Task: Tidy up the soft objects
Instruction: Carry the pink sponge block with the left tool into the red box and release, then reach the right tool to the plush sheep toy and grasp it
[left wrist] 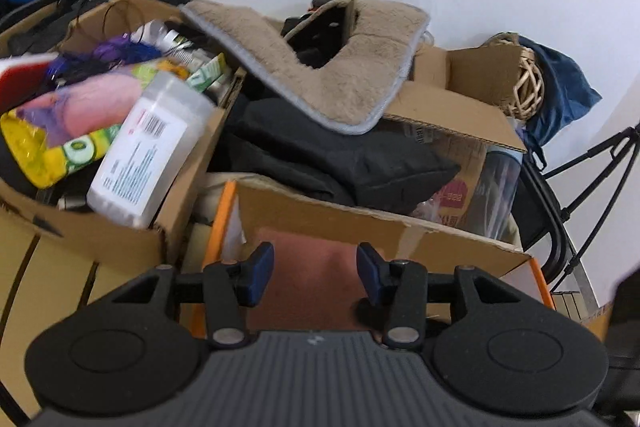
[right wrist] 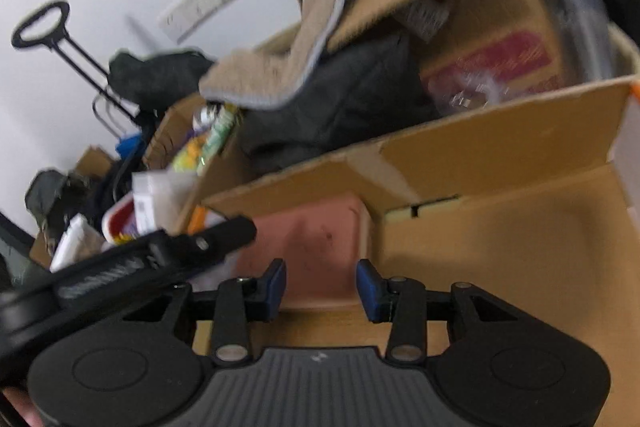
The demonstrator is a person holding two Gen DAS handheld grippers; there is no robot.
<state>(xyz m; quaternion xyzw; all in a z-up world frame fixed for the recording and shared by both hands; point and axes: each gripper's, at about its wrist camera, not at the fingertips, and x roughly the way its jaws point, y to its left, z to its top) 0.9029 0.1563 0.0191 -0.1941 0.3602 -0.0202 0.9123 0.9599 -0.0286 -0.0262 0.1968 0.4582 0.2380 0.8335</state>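
Both the left gripper (left wrist: 315,269) and the right gripper (right wrist: 321,285) hover part open and empty over a pink cloth (left wrist: 316,275) in the near box (left wrist: 400,227); pinch opposite edges together.

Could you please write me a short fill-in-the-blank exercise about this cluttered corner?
1. The beige plush mat is edged in ____ trim.
2. Under the mat lies a folded ____ garment.
3. Both the left gripper and the right gripper have nothing between their ____ pads.
4. The white bottle sits in a ____ box.

Missing words: grey; black; blue; cardboard
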